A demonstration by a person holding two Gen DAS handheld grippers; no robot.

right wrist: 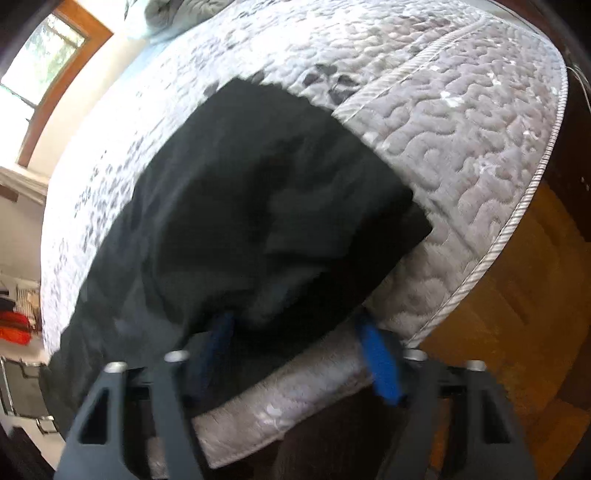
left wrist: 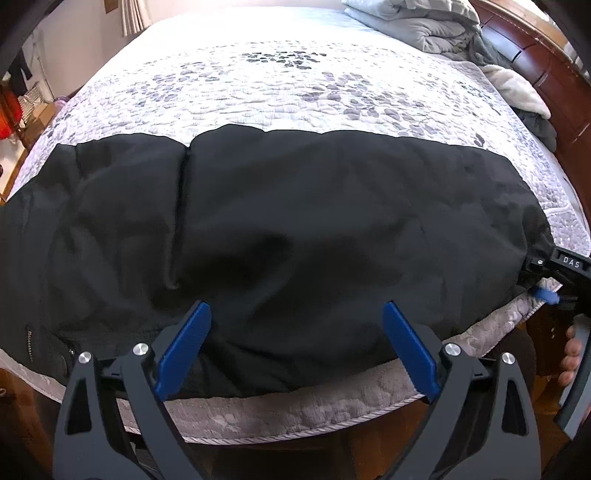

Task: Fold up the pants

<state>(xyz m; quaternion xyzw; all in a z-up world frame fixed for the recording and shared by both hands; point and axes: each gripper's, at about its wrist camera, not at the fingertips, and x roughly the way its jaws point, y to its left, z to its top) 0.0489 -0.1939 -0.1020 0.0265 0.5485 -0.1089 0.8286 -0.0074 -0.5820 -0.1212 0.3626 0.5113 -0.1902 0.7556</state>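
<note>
Pants (left wrist: 295, 221) lie across bed (left wrist: 295, 85); left gripper (left wrist: 297, 328) released above them, right gripper (right wrist: 295, 332) spread at their hem.

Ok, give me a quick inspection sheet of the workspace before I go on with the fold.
Surface: quilted bedspread on a bed, patterned grey.
Job's things: black pants spread flat across the near edge.
Clutter: grey comforter bunched at the far corner, cream blanket beside it.
Grippers: left gripper open over the near hem; right gripper open at the pants' end, one finger under the cloth.
Cables: nothing seen.
Surroundings: wooden headboard, window, wood floor.
</note>
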